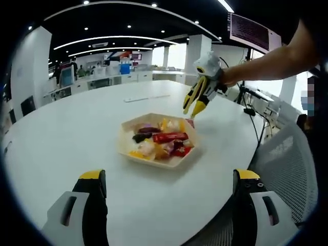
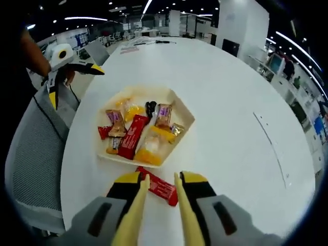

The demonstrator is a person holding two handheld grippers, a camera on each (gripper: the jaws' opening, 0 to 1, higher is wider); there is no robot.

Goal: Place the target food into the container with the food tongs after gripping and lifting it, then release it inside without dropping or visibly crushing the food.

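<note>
- Left tool (image 1: 169,189): jaws spread wide, holding nothing, hovering over the white worktop (image 1: 77,128) short of the tray (image 1: 124,144). I read it as idle for this step.
- Tray: shallow and cream, already carrying mixed wrapped snacks, a long red bar (image 1: 170,137) in the middle. I take it as the container.
- Right tool (image 2: 160,184): gripping yellow food tongs (image 2: 134,218), tips narrow but not closed, bracketing a red wrapped bar (image 2: 160,187) that lies flat on the worktop just beside the tray's near edge, outside it.
- In the left gripper view the right tool (image 1: 197,100) hangs at the tray's far side, tongs pointing down.
- Step, my read: approach/pre-grip on the red bar. Can't tell if the tips touch it yet.
- Next calls for: gentle squeeze across the bar's width, straight lift, short carry over the rim, then open low inside.
- Target: glossy flat wrapper, lying at an angle across the tong line, looks intact. Likely slippery.
</note>
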